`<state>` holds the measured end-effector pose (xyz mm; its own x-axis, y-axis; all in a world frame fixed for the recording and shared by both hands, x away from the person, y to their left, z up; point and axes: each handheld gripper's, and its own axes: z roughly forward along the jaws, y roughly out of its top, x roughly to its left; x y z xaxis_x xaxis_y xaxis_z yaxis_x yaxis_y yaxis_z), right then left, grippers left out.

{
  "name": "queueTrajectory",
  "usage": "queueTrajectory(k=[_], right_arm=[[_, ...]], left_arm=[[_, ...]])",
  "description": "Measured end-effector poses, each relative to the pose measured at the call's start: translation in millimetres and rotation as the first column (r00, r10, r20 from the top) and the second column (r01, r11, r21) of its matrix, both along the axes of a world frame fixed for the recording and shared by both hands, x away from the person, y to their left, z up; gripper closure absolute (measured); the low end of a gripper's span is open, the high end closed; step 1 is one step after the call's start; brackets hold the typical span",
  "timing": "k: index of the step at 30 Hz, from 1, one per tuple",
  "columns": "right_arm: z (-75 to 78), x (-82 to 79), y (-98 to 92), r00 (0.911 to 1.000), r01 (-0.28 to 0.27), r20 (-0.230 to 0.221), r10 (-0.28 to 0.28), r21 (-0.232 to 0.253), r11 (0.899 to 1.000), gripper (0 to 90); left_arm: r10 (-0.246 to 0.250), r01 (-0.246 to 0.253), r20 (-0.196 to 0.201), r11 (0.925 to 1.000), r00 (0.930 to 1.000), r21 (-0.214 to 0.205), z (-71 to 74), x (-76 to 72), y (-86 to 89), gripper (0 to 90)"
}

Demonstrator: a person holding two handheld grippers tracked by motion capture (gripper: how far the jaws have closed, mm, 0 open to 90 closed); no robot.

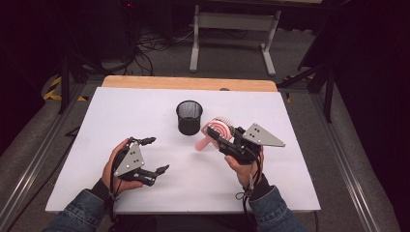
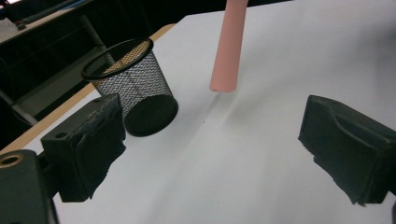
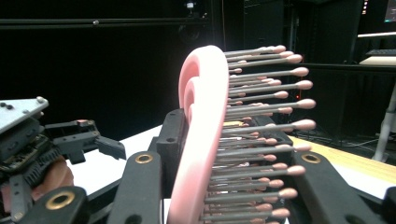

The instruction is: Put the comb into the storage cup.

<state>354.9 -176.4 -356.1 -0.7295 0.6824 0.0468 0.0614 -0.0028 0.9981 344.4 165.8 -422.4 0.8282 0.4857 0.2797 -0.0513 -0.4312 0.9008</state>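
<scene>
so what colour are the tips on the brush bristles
Pink, on grey bristles of the hairbrush; clearest in the right gripper view.

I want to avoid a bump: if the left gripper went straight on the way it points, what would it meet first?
Probably the pink hairbrush handle, hanging roughly between the open left gripper fingers; depth is unclear. The mesh cup stands off to the side.

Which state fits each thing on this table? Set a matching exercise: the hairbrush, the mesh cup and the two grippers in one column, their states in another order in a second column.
Things:
1. hairbrush
2. mesh cup
3. left gripper
4. right gripper

States:
A. open, nothing between its jaws
B. stands upright on the table, empty as far as shows
C. pink, held off the table
D. shut on the brush head

Pairs: 1-C, 2-B, 3-A, 4-D
</scene>
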Motion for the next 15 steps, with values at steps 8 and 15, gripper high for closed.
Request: queueTrajectory(k=[8,15], right_arm=[[-0.7,-0.4,0.3,1.0000,0.004,0.001,-0.004,-0.014,1.000,61.1],[-0.7,0.5,-0.6,1.0000,0.009,-0.003,-0.009,-0.014,1.000,61.1]], left_arm=[[0.049,-0.049,0.007,0.9988,0.9988,-0.009,-6.3,-4.5,20.2,7.9],[0.071,-0.071,-0.012,0.9974,0.9974,-0.014,-12.3,-7.7,38.4,7.6]])
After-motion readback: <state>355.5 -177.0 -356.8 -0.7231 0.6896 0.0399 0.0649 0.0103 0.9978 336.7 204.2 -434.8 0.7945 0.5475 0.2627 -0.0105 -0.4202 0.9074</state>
